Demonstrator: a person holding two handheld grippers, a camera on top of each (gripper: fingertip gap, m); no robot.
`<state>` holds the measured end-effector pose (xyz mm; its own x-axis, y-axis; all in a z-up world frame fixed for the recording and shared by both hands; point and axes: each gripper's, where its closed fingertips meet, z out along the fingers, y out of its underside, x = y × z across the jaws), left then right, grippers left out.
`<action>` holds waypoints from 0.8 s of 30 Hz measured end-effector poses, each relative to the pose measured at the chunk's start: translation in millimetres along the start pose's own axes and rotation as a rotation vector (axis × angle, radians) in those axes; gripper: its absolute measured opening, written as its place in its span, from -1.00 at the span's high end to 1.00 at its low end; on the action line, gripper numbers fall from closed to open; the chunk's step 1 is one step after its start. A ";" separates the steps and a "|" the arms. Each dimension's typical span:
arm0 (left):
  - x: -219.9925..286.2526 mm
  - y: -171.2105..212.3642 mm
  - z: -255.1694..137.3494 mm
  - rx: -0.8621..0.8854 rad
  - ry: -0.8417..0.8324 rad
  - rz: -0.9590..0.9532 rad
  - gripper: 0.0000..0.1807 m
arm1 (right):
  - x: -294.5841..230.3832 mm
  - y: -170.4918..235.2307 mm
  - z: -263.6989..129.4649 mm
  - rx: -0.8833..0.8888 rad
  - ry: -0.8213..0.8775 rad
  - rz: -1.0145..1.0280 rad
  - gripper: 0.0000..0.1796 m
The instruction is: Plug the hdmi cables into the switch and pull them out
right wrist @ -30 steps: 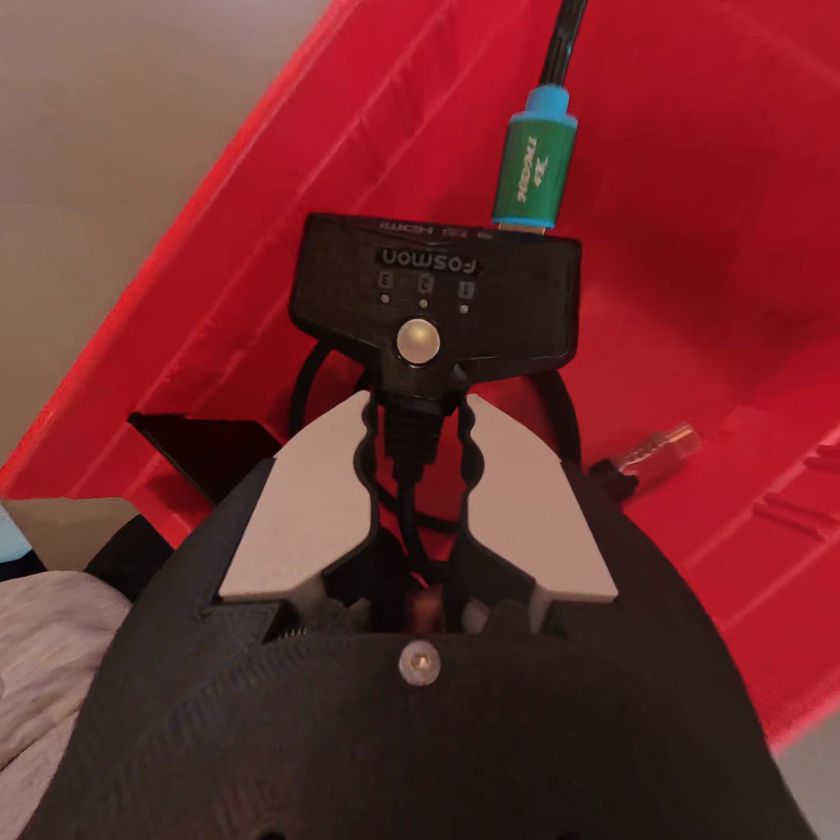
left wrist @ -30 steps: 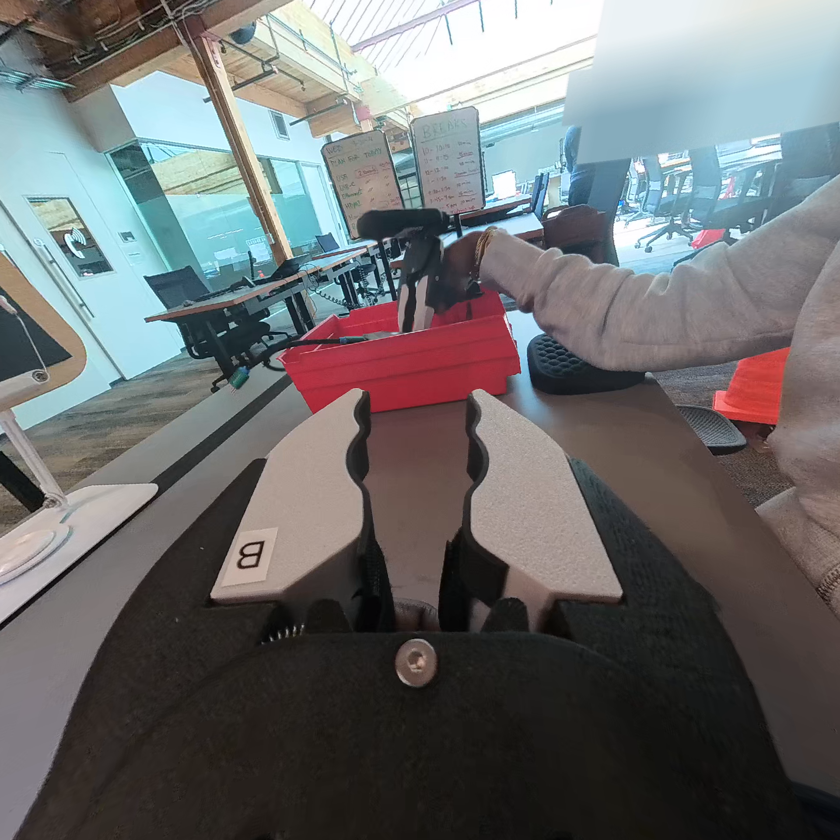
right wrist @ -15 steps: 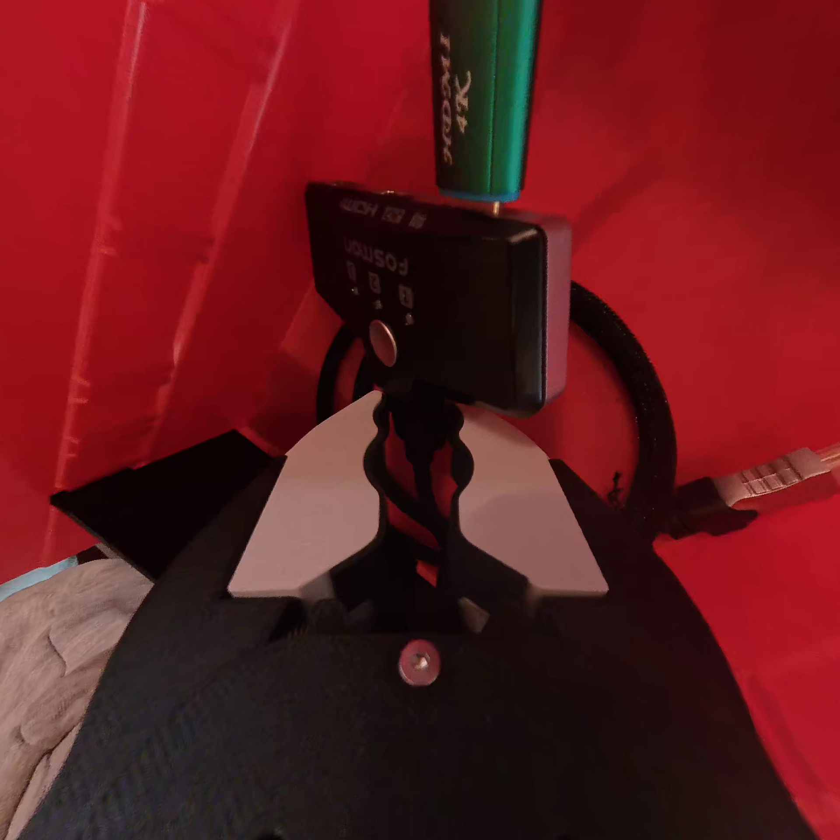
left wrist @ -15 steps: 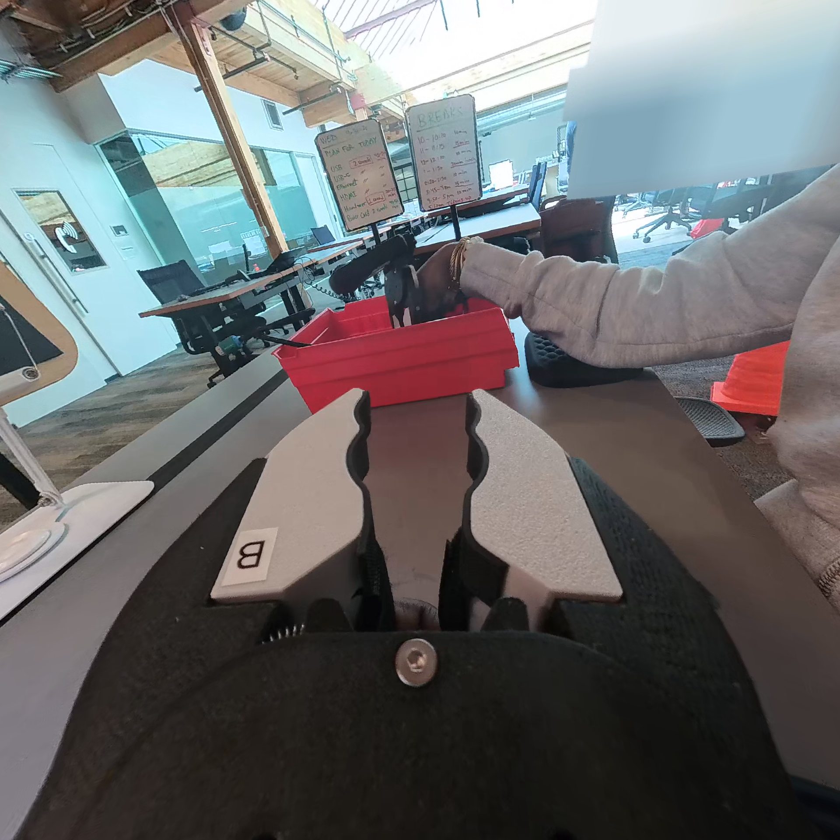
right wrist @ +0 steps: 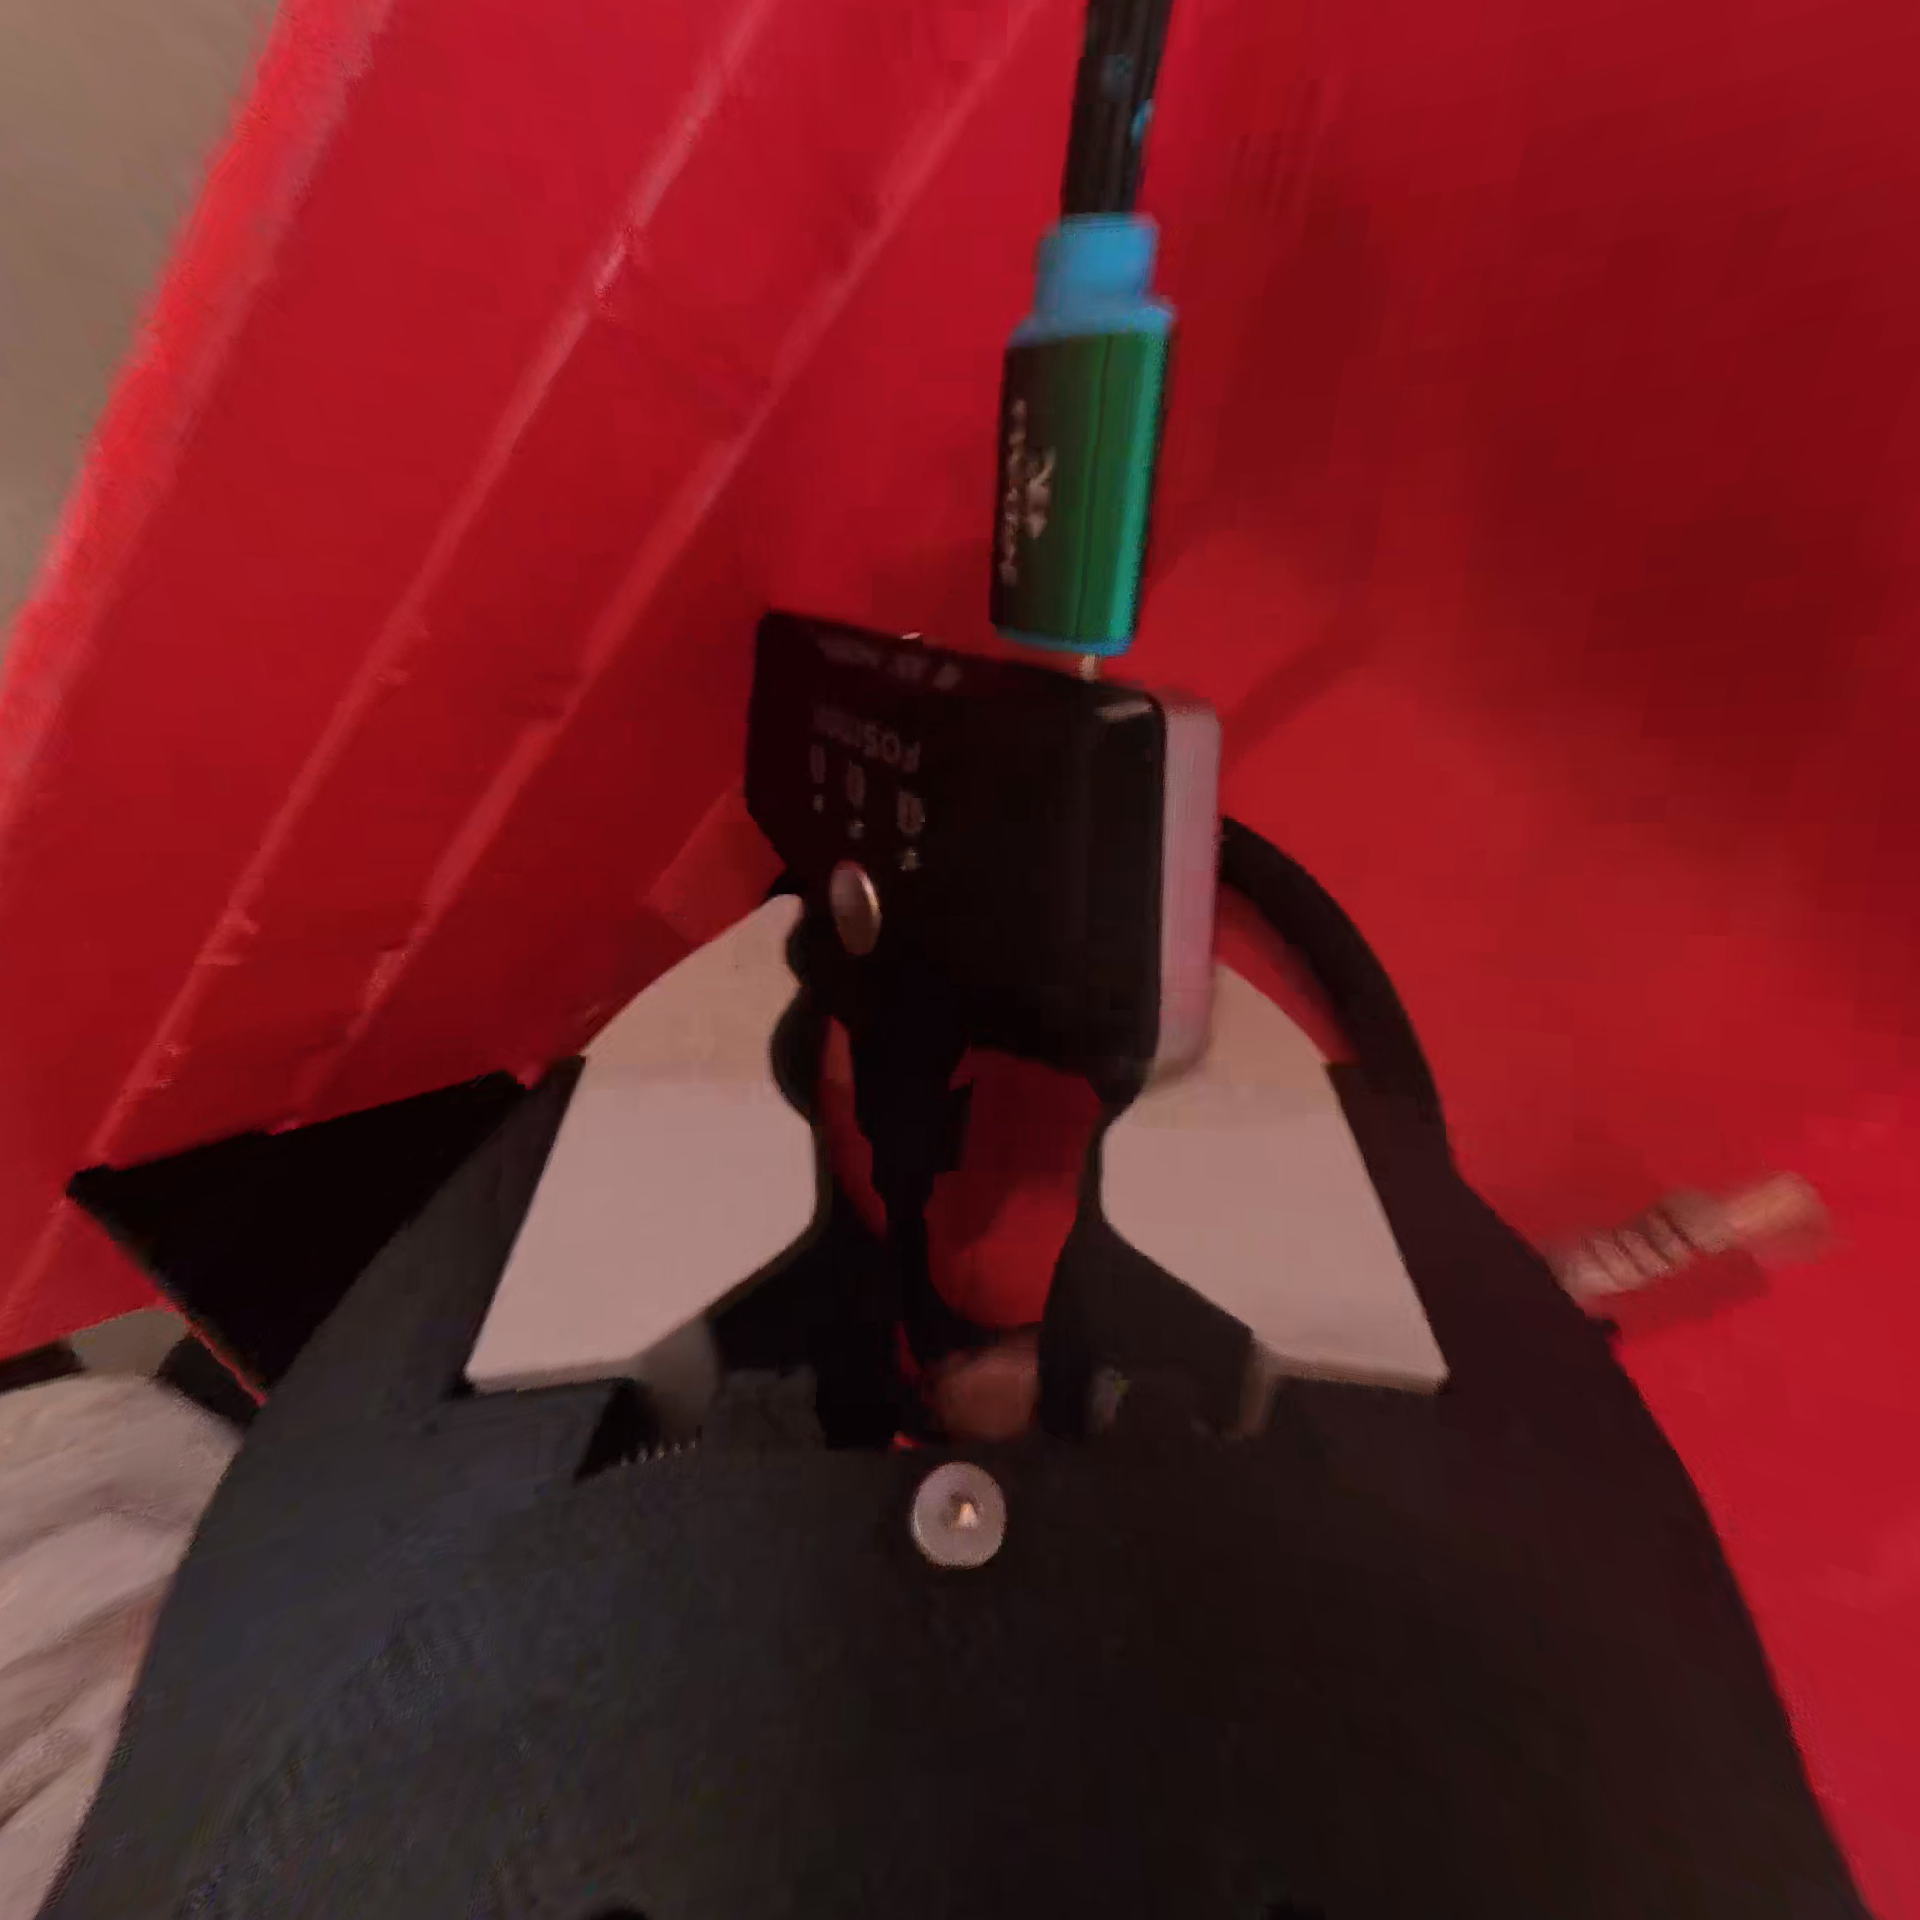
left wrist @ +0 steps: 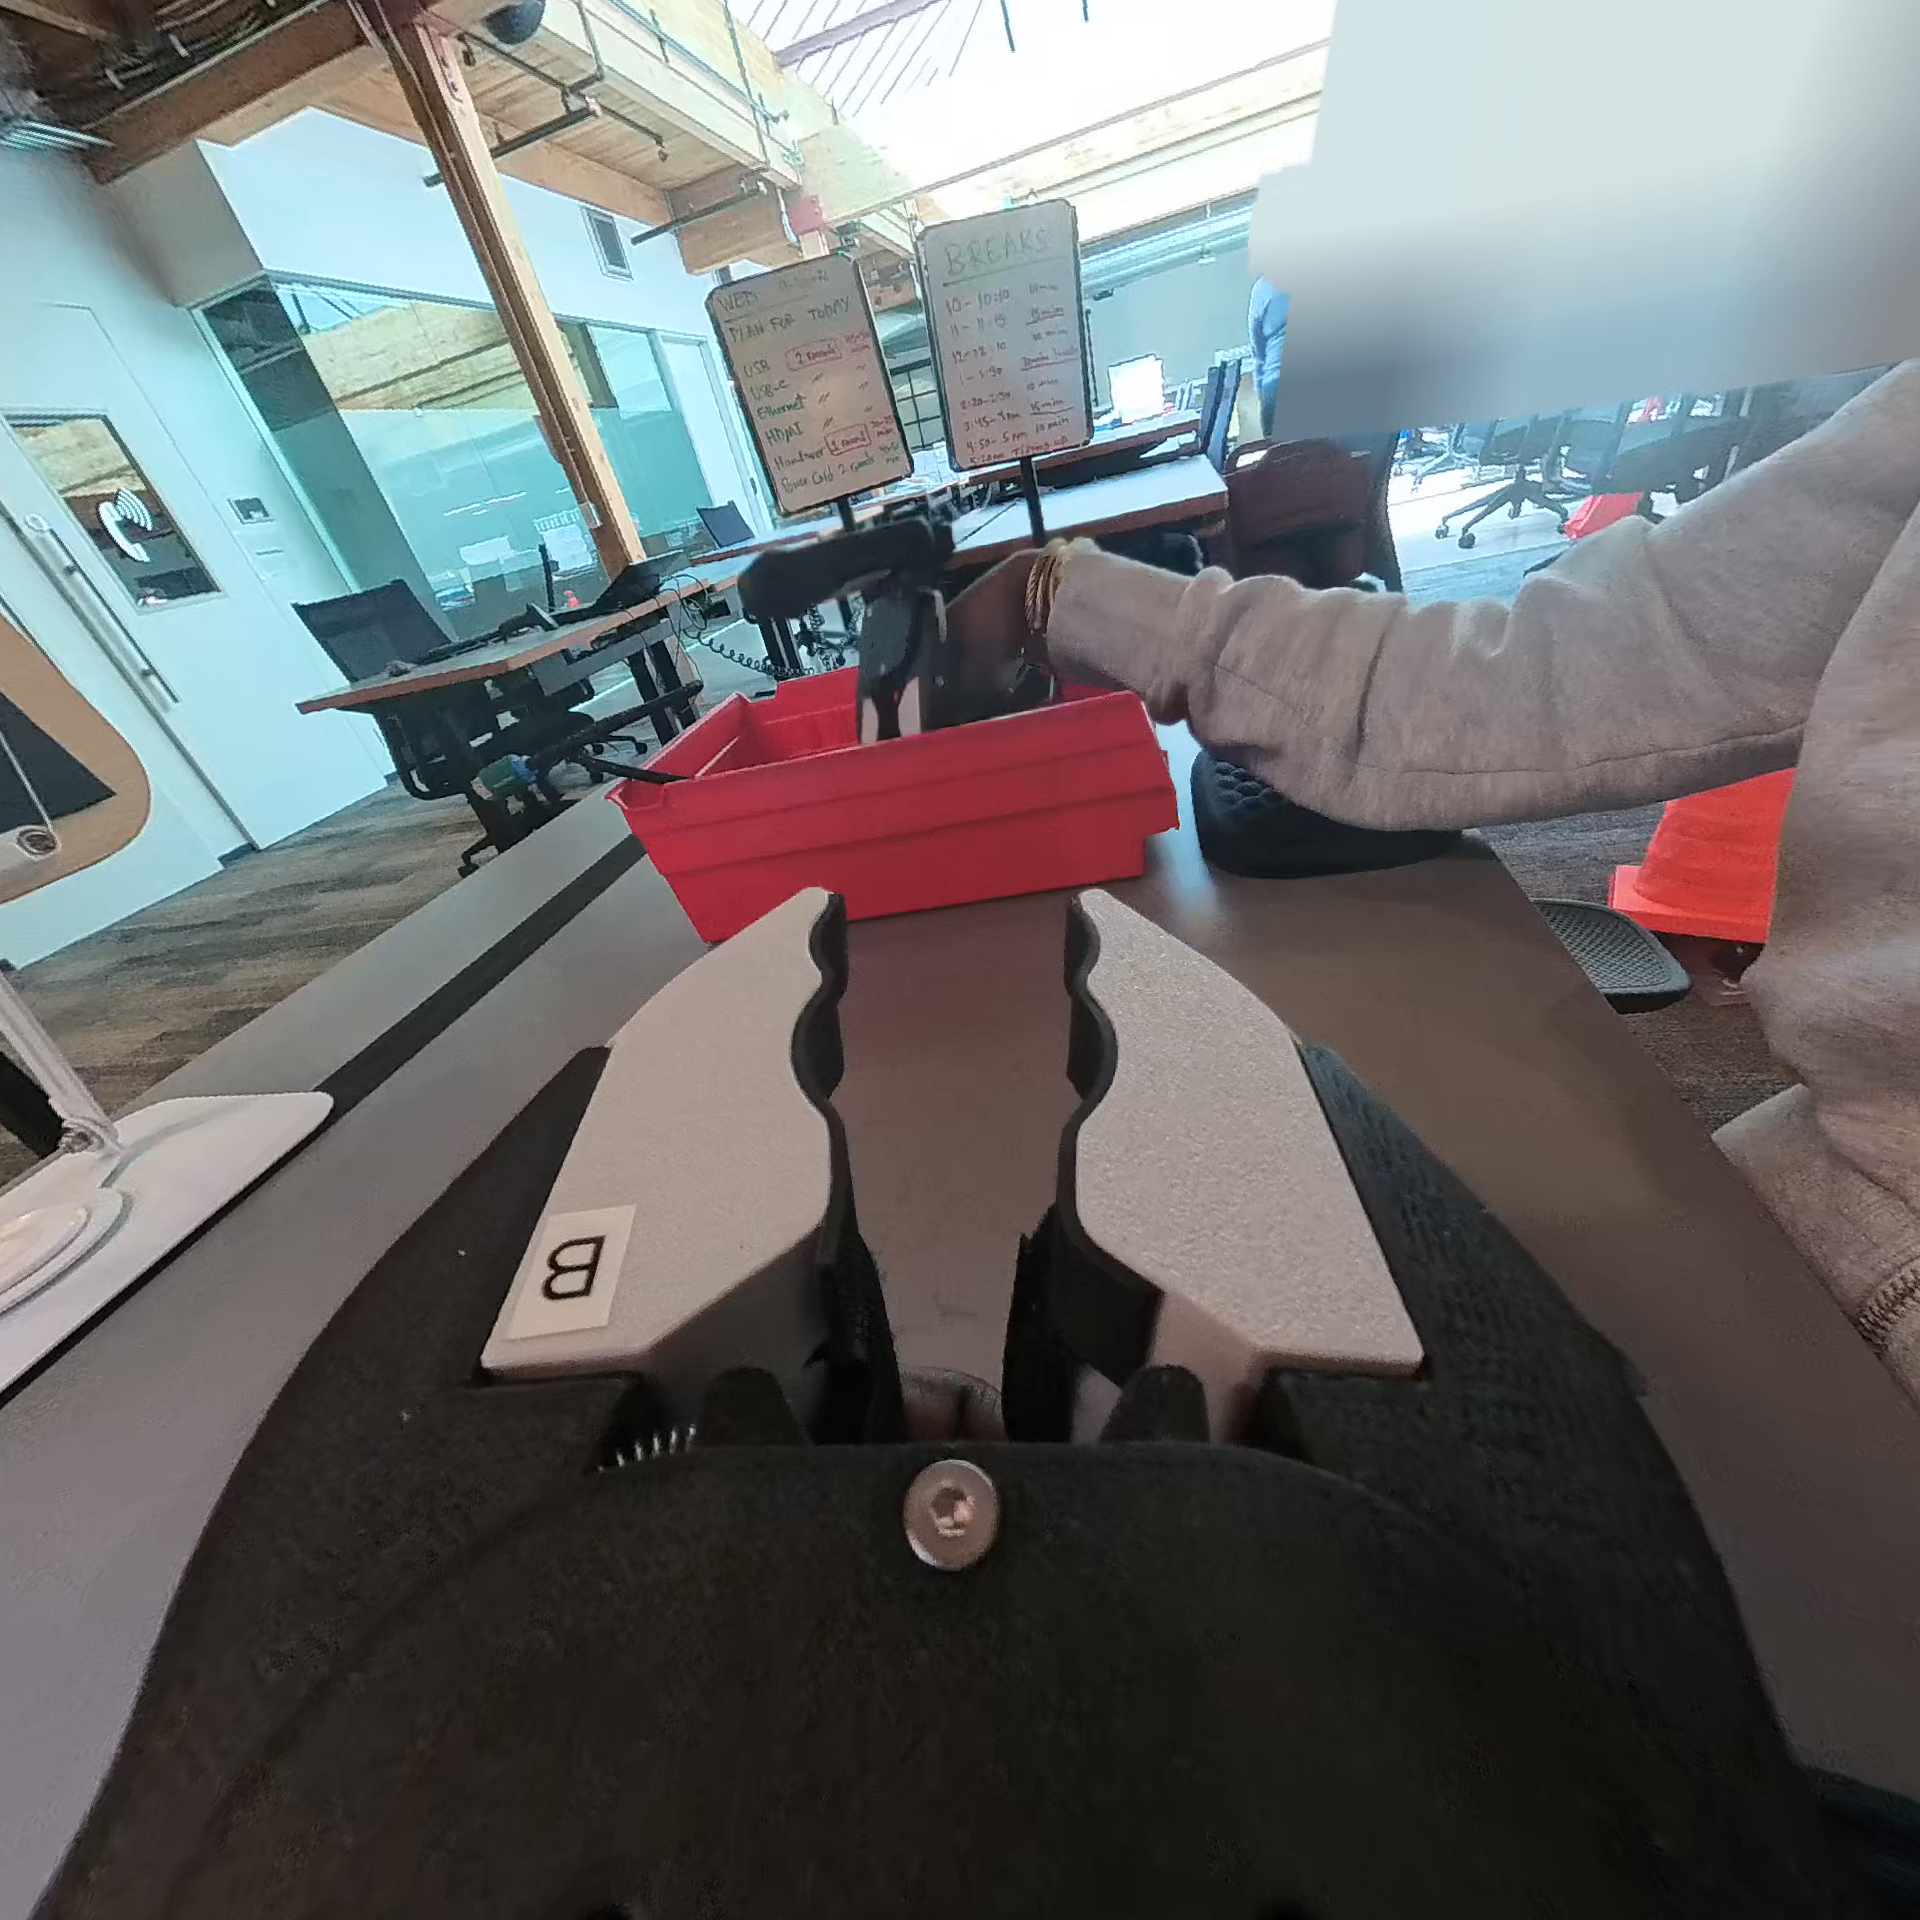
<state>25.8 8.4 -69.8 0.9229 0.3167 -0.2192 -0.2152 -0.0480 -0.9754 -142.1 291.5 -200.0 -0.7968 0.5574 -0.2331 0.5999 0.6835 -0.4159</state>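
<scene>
— Left wrist view? — The left gripper (left wrist: 951,935) gapes empty over the table (left wrist: 1299,997), facing the red bin (left wrist: 904,831).
— Right? — Inside the bin, the right gripper (right wrist: 940,966) stands spread around the HDMI switch (right wrist: 977,842); green plug (right wrist: 1081,488) inserted.

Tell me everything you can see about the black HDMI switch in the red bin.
The HDMI switch is a small black plastic box with a round silver button, three tiny indicator marks and a pale side edge. It sits tilted inside the red bin, a green-and-blue plug at its far edge. The right gripper straddles its black pigtail, jaws apart.
</scene>
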 end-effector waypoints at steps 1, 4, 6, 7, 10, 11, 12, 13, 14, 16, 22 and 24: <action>-0.3 0.3 -0.1 -0.001 -0.002 0.001 0.57 | -2.3 2.1 6.3 -0.019 -0.041 0.002 0.47; -1.7 -0.8 -1.4 0.006 -0.009 -0.001 0.57 | -14.6 -16.7 -2.6 0.150 -0.169 -0.043 0.65; -2.6 -1.5 -2.1 0.011 -0.011 -0.004 0.57 | -17.7 -32.1 -26.2 0.307 -0.165 -0.100 0.70; -2.7 -1.6 -2.2 0.011 -0.012 -0.004 0.57 | -19.8 -40.6 -41.9 0.396 -0.152 -0.127 0.71; -2.2 -1.1 -1.6 0.007 -0.011 0.001 0.57 | -32.8 -68.1 -100.5 0.703 -0.088 -0.234 0.72; -2.6 -1.1 -1.6 0.006 -0.015 0.006 0.57 | -40.4 -77.2 -123.6 0.811 -0.052 -0.287 0.73; -3.4 -1.7 -1.8 0.007 -0.023 0.012 0.57 | -51.0 -85.7 -147.9 0.914 -0.007 -0.347 0.73; -4.6 -2.8 -2.5 0.012 -0.032 0.017 0.57 | -64.5 -93.7 -172.5 1.011 0.042 -0.411 0.73; -6.3 -4.0 -3.5 0.018 -0.043 0.020 0.58 | -81.9 -101.0 -196.4 1.101 0.086 -0.480 0.73; -11.0 -6.7 -5.6 0.034 -0.072 0.022 0.58 | -126.7 -111.9 -239.5 1.278 0.142 -0.629 0.73; -20.8 -13.9 -11.5 0.073 -0.138 0.032 0.59 | -277.1 -107.6 -304.7 1.709 -0.025 -1.007 0.75; -21.9 -15.6 -12.7 0.081 -0.147 0.034 0.59 | -316.6 -100.5 -305.4 1.774 -0.218 -1.079 0.75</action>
<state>13.0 -9.9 -50.0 0.8592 0.4514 -0.2407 -0.2764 0.0136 -0.9609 72.0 190.2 184.1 -0.7742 0.1942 0.6023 -0.5980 -0.5362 -0.5958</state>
